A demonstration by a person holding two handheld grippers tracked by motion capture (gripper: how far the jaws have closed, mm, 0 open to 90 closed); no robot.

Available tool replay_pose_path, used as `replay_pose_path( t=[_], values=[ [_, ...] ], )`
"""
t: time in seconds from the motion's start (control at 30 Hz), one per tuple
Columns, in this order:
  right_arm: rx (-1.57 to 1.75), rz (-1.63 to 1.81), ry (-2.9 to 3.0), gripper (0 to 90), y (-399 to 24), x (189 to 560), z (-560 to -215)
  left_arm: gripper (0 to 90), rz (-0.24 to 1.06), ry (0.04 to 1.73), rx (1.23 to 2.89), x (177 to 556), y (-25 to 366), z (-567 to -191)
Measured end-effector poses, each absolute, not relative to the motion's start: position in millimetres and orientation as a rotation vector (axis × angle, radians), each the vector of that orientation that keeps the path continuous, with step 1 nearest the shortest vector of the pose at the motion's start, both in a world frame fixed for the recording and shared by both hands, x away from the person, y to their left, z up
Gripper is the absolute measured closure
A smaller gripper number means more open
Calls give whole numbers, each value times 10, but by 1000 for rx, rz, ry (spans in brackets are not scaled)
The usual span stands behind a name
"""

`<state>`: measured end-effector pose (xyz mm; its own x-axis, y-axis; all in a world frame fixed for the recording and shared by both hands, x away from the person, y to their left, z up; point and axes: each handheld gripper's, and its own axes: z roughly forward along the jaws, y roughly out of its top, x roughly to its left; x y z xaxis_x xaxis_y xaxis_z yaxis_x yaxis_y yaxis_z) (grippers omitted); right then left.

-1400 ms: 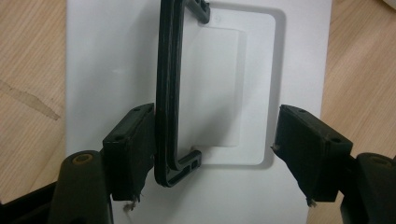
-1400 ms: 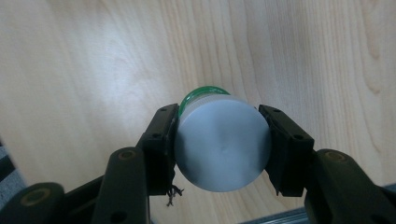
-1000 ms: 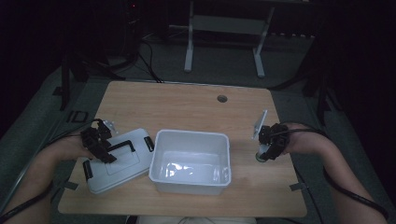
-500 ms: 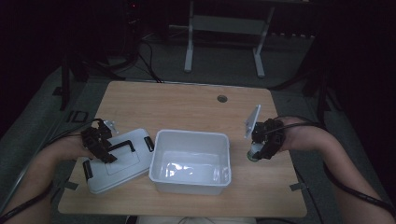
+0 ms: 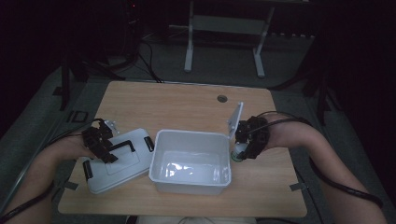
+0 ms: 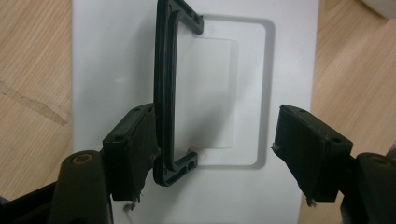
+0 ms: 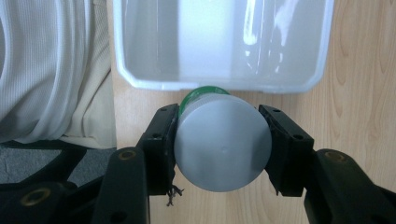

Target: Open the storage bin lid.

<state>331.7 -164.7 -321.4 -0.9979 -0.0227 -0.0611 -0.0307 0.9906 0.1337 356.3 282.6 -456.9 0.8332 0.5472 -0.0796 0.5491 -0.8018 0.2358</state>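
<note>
At the bin's right wall: the right gripper [image 5: 241, 150] clamps a grey bottle [image 7: 223, 149] with a green cap, held just outside the white bin [image 5: 163, 177].
Left gripper [image 6: 219, 144]: jaws apart, over the lid [image 5: 116, 165]; one pad touches its black handle [image 6: 164, 93].
Risk: the bottle could knock the bin's rim if carried across too low; being round and smooth, it may twist in the jaws.
Surface: pale wooden table [image 5: 187, 105].
Room: dark, with cables and a metal stand [image 5: 224, 23] behind.

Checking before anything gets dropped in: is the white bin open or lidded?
Open: the white bin shows its bare inside, and its lid lies beside it on the table.
</note>
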Motion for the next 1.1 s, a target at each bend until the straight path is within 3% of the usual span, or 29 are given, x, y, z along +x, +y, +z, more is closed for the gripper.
replay_pose_path(
  t=[0.83,1.1],
  values=[
    [-186,229,3101,502,-1074,3355,-3603,300,19,849,2758,3558,2879,-4578],
    [-199,187,3147,502,-942,3383,-3927,300,20,848,2762,3561,2885,-4573]
  ],
)
